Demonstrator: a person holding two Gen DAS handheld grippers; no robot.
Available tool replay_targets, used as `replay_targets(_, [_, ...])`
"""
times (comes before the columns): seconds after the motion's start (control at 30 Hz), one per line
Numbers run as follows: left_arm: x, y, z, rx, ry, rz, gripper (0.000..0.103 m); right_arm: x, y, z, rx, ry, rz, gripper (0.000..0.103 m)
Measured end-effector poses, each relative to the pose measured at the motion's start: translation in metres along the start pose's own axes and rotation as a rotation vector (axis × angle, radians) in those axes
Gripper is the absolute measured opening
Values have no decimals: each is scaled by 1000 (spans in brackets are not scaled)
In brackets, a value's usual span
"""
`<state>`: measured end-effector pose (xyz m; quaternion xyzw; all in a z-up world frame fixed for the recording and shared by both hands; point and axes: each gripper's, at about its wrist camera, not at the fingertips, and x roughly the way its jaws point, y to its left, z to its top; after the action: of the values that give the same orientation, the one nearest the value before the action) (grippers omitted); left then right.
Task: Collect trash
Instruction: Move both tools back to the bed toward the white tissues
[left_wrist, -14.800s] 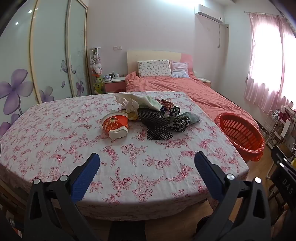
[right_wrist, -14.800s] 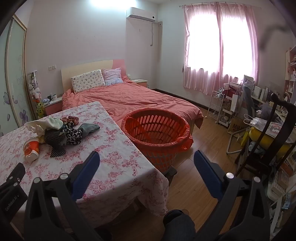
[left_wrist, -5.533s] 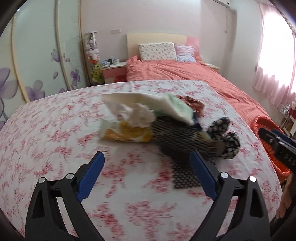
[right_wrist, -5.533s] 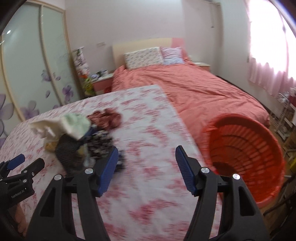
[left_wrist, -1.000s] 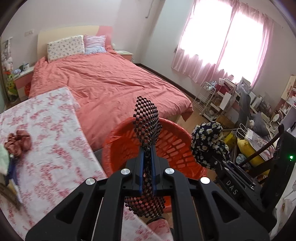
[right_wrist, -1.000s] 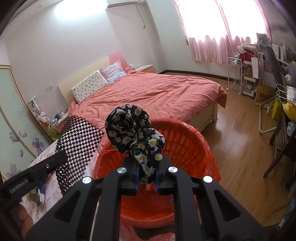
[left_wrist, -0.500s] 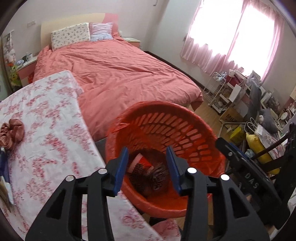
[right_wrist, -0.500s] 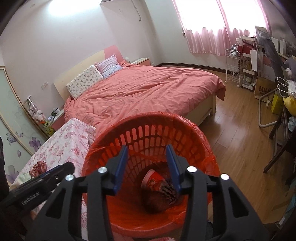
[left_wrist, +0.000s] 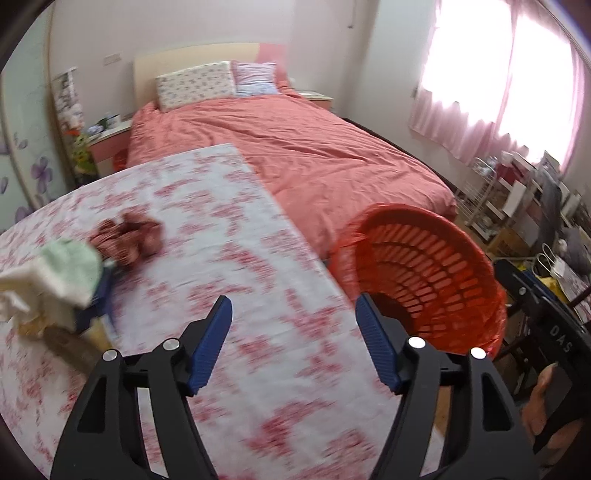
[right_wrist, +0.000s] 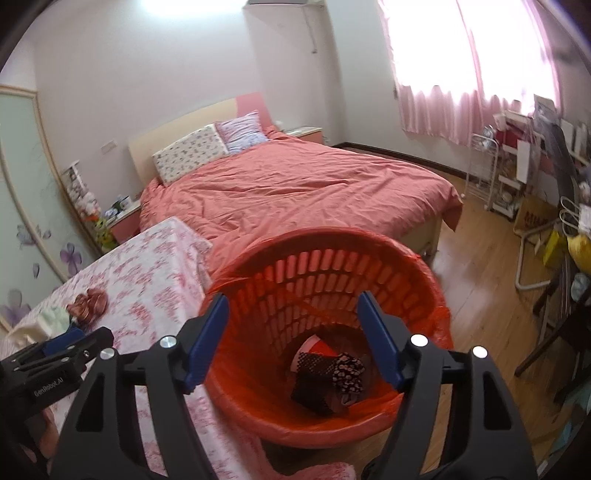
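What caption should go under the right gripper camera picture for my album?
Right gripper, jaws opening and empty, above the orange basket holding a black mesh piece, floral cloth and red cup.

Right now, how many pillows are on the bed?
2: a floral pillow at the headboard and a striped pillow touching it on the window side. More may be hidden behind.

My left wrist camera looking down over the floral-clothed table (left_wrist: 280, 266), my right one close above the orange slotted plastic basket (right_wrist: 332, 266), both sharing basket, table and the pink-covered bed (right_wrist: 295, 184)
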<state>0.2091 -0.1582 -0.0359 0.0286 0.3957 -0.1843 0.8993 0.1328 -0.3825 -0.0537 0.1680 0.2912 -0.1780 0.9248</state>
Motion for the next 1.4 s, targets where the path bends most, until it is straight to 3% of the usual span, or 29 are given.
replay_targets(0.4, [-41, 85, -23, -99, -57, 127, 70, -6, 73, -22, -124, 39, 92, 71])
replay_targets(0.77, [-65, 190, -36, -272, -133, 336, 84, 1, 154, -55, -222, 116, 200, 71])
replay_targets(0.9, [-50, 216, -30, -343, -109, 323, 85, 2, 183, -66, -263, 140, 237, 71])
replay_targets(1.13, [-28, 228, -19, -341, -92, 336, 85, 5, 211, -73, -310, 160, 258, 71])
replay_targets(1.2, [-22, 230, -16, -321, -87, 349, 81, 5, 216, -74, -315, 164, 263, 71])
replay_targets(1.37, [-17, 241, -19, -330, -47, 314, 39, 4, 229, -74, -334, 167, 281, 71])
replay_targets(1.4, [-19, 242, -21, -333, -48, 309, 38, 4, 233, -74, -338, 168, 289, 71])
